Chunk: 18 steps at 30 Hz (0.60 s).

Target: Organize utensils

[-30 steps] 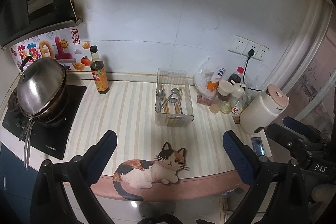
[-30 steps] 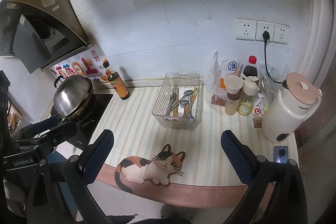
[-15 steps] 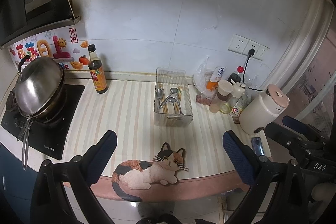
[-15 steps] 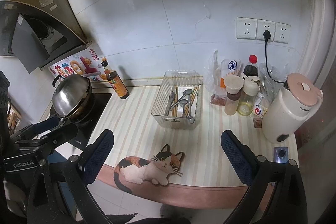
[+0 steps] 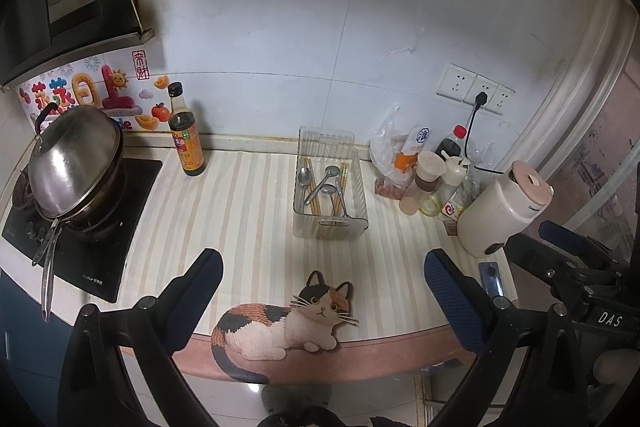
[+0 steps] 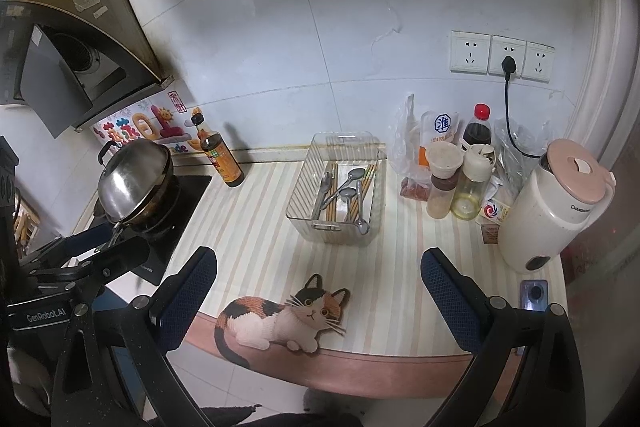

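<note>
A clear plastic bin point(image 5: 362, 187) point(image 6: 304, 195) stands on the striped counter mat near the wall. It holds several metal spoons point(image 5: 325, 179) point(image 6: 347, 182) and wooden chopsticks point(image 5: 313, 187) point(image 6: 366, 183), mixed together. My left gripper point(image 5: 322, 279) is open and empty, held back over the counter's front edge. My right gripper point(image 6: 320, 271) is open and empty too, at about the same distance from the bin. The right gripper also shows at the right of the left wrist view point(image 5: 568, 247), and the left gripper at the left of the right wrist view point(image 6: 92, 247).
A cat-shaped mat point(image 5: 288, 319) point(image 6: 280, 319) lies at the counter's front edge. A lidded pan point(image 5: 76, 163) sits on the stove at left, a soy sauce bottle point(image 5: 186, 139) beside it. Condiment bottles point(image 6: 460, 179), a white kettle point(image 6: 556, 203) and a phone point(image 6: 534, 295) are at right.
Both grippers have drawn slightly back and up from the counter; the scene looks a little farther away. Nothing on the counter moved.
</note>
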### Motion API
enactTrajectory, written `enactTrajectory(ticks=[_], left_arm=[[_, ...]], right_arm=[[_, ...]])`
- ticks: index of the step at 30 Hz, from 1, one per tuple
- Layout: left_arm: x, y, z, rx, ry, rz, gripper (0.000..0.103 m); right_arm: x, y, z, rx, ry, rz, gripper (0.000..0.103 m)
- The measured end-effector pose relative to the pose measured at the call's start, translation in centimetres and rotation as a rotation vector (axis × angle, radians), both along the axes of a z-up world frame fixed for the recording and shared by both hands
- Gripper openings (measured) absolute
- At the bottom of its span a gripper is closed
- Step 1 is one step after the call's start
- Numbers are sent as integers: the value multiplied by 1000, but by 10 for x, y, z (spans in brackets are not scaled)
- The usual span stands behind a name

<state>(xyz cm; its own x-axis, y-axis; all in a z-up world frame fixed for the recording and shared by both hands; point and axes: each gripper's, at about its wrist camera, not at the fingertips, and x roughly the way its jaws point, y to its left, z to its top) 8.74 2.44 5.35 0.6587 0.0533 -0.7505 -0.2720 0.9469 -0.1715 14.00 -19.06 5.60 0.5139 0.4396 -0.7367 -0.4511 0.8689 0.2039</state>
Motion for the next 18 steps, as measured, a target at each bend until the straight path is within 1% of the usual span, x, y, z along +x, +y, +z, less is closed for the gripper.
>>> enactTrajectory(ticks=[18], left_arm=[[1,-3,0,3,2,5,103]], right_arm=[[1,-3,-4,-3,0,8,103]])
